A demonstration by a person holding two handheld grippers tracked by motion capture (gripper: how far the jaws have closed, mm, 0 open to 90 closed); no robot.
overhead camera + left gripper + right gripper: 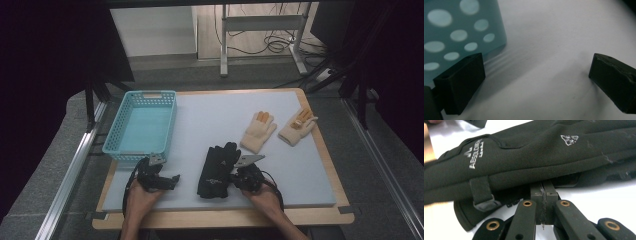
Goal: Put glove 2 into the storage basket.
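A pair of black gloves [216, 170] lies stacked on the white mat near the front edge, fingers pointing away from me. My right gripper [233, 177] is at the gloves' right side. In the right gripper view the black gloves [524, 157] span the frame, with a logo and a wrist strap showing. The right gripper [541, 185] has its jaws pressed together and its tips tucked into the gloves' lower edge. My left gripper [173, 179] rests on the mat left of the gloves. In its own view the left gripper [536, 80] stands wide open over bare mat.
A light blue perforated basket [122, 145] sits at the mat's left, and its wall [456, 32] is close to the left jaw. Two cream knitted gloves [258, 131] [297, 126] with orange fingertips lie at the right rear. The white mat [300, 170] covers a wooden board.
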